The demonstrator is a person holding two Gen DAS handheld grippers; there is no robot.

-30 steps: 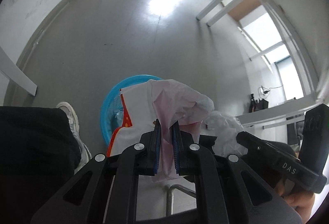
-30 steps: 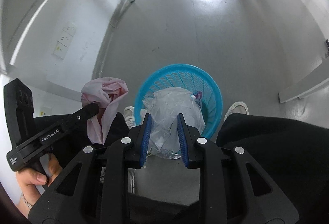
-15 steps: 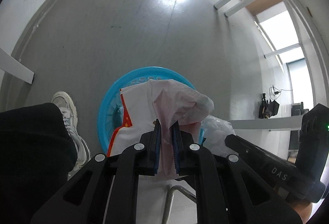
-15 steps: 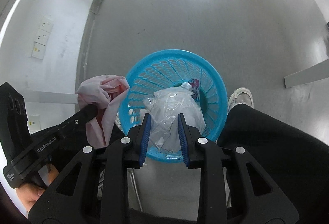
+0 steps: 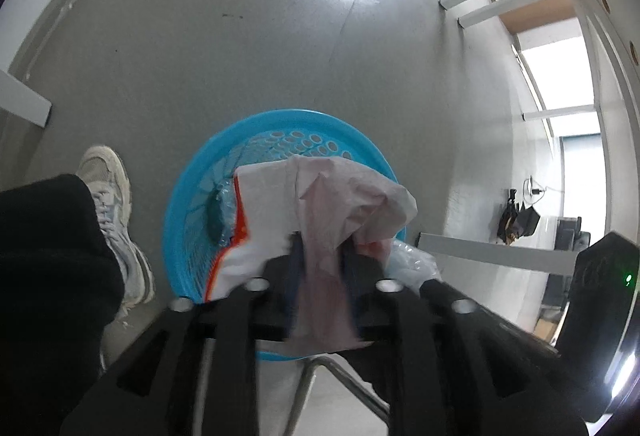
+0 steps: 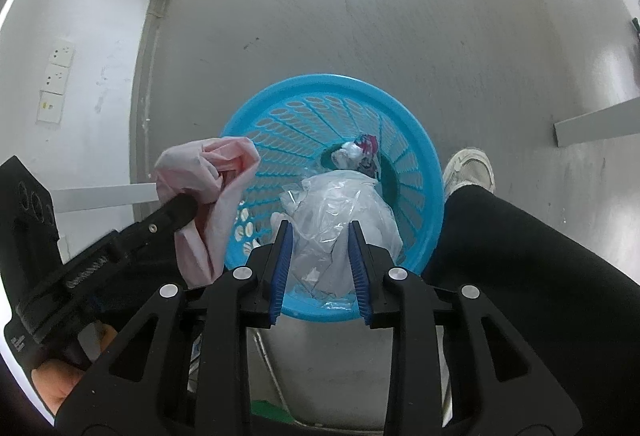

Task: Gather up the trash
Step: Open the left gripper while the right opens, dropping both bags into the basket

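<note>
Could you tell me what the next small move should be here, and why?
Probably open the right gripper: its clear plastic bag already hangs over the blue basket. The left gripper's pink bag looks nearer the rim.

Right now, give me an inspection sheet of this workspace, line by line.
Surface: grey floor, scuffed.
Job's things: blue basket holds crumpled wrappers; pink bag; clear plastic bag.
Clutter: nothing seen loose on the floor.
Grippers: left gripper shut on pink bag; right gripper shut on clear plastic bag, both above the basket.
Cables: one on the far wall.
Surroundings: wall sockets, white table legs, person's shoe.
</note>
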